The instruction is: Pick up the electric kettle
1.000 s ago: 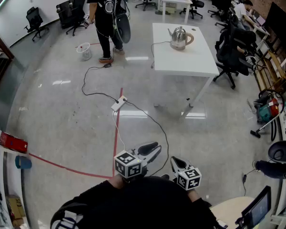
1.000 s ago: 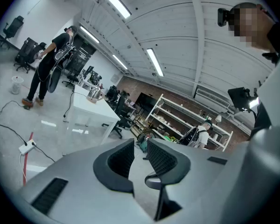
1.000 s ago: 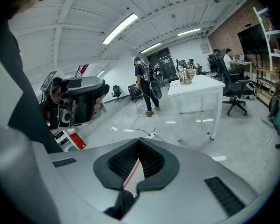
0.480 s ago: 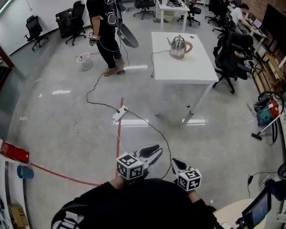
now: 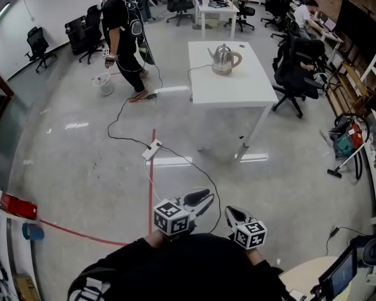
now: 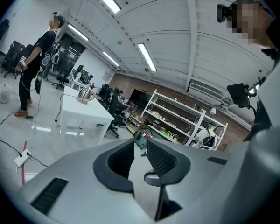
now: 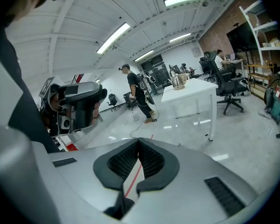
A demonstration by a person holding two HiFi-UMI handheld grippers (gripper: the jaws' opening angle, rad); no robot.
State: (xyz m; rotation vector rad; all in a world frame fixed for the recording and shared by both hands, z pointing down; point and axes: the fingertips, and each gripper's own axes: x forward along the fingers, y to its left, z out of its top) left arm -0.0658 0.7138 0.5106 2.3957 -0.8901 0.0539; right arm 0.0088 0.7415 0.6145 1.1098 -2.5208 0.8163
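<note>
Electric kettle (image 5: 224, 59) stands on the white surface (image 5: 238, 89), well apart from both claws. The left claw (image 5: 205, 197) shows a narrow gap with nothing in it. The right claw (image 5: 228, 212) is closed tip to tip, empty. In the head view the kettle is upright, spout leftward, handle rightward.

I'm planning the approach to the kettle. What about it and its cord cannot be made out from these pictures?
Kettle: water level and any base, too small and far away in all three views.
Cord: where it ends, lost past the table edge in the head view.
Power strip: what is plugged into it, too small in the head view.
</note>
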